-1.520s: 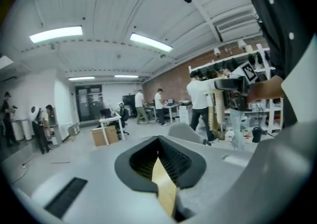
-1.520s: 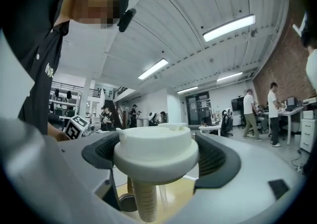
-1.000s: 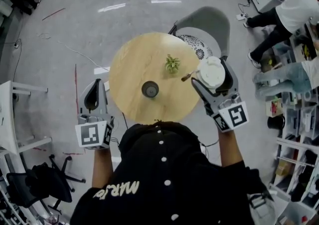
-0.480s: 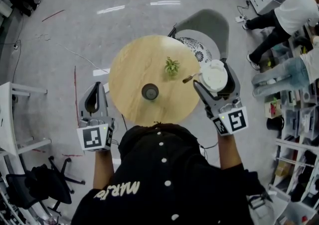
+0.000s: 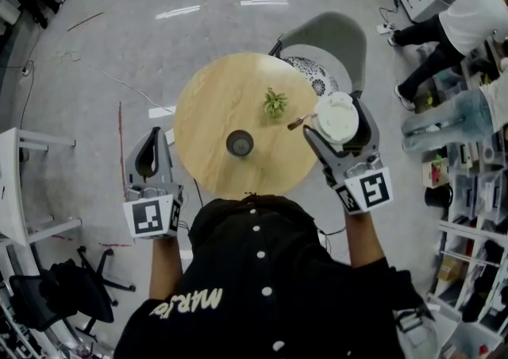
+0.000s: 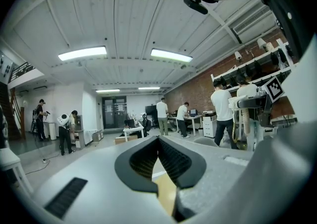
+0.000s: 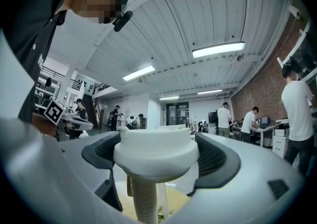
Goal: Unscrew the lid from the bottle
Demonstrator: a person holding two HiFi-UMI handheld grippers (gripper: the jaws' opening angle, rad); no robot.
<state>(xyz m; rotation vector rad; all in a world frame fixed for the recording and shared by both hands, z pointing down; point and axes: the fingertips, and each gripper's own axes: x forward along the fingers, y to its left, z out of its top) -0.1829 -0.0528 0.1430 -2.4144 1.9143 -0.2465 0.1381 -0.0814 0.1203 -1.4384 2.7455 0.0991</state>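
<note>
The right gripper pinches the white lid over the tabletop's right edge, apart from the upright dark bottle near the front edge; the left gripper stays outside, pressed together, empty.

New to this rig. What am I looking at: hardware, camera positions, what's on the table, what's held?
No robot: a person holds a two-jaw gripper in each hand; the marker cubes are part of them. The top-down shot is from a camera on the person's head. The other two are from wide-angle cameras on each gripper, looking along its jaws. On the round table stand a small green plant and a dark container, probably the bottle. The right gripper is closed on a white lid with a tube hanging under it, near the table's edge. The left gripper is shut and empty, beside the table.
</note>
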